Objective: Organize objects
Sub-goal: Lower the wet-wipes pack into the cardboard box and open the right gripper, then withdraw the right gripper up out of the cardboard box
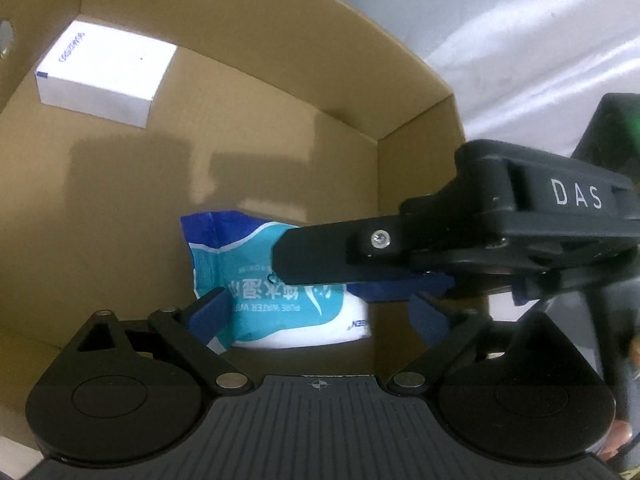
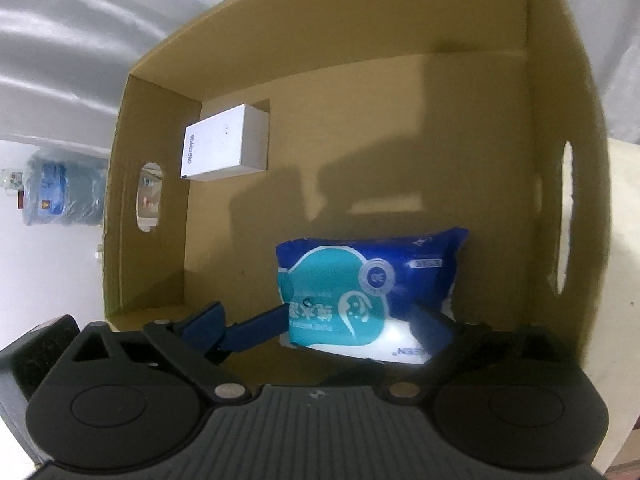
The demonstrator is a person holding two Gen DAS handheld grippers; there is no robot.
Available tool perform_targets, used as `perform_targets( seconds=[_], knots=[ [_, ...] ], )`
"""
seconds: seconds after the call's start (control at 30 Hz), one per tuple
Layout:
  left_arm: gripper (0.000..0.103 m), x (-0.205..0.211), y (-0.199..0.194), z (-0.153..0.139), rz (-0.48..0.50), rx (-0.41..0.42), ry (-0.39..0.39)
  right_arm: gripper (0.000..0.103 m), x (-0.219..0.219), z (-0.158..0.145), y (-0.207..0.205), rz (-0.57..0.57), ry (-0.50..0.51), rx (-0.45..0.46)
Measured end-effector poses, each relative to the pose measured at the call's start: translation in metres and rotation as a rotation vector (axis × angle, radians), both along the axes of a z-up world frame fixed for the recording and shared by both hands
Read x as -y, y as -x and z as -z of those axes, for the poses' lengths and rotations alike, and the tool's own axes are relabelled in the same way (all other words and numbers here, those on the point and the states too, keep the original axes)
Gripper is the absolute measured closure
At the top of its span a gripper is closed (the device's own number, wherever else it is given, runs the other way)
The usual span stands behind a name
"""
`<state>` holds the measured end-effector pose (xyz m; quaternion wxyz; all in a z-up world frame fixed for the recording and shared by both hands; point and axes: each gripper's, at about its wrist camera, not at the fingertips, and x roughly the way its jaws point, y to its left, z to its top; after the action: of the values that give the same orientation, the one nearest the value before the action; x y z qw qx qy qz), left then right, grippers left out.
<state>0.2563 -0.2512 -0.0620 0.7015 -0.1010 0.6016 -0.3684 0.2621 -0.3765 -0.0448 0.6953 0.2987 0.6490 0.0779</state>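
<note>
A blue and teal pack of wet wipes (image 1: 280, 304) lies on the floor of a brown cardboard box (image 1: 120, 208). My left gripper (image 1: 320, 316) hangs low over it, open wide; its left pad touches the pack's edge and its right pad is clear of it. From the right, one finger (image 1: 320, 256) of the other gripper reaches across the pack. In the right wrist view the pack (image 2: 360, 288) sits between the jaws of my right gripper (image 2: 318, 324), also open: its left pad stands well off the pack. A blue finger (image 2: 256, 328) of the left gripper meets the pack's left edge.
A small white carton (image 1: 100, 76) (image 2: 224, 148) rests in the box's far corner. The box walls have oval handle holes (image 2: 566, 216) (image 2: 150, 196). Outside stand a large water bottle (image 2: 60, 188) and a silvery backdrop (image 1: 500, 28).
</note>
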Motion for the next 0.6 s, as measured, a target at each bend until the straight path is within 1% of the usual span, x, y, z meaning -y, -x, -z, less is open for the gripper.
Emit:
perform_targets(
  seconds=[0.07,0.13,0.4,0.53,0.6],
  knots=[
    [0.005,-0.002,-0.001,0.002,-0.011,-0.029,0.022,0.002,-0.001,0.0,-0.002,-0.004,-0.015,0.001],
    [0.005,-0.001,0.0,0.002,-0.01,-0.039,0.039,0.002,0.0,-0.001,-0.005,-0.009,-0.021,0.003],
    [0.005,0.005,0.009,0.006,-0.025,-0.104,0.095,0.002,0.01,-0.005,-0.015,0.002,0.004,0.01],
    [0.005,0.001,0.014,0.002,-0.02,-0.069,0.101,0.003,0.015,-0.01,-0.013,0.008,0.03,0.028],
    [0.006,-0.006,0.017,-0.001,-0.018,-0.042,0.114,0.004,0.017,-0.016,-0.008,0.012,0.047,0.056]
  ],
)
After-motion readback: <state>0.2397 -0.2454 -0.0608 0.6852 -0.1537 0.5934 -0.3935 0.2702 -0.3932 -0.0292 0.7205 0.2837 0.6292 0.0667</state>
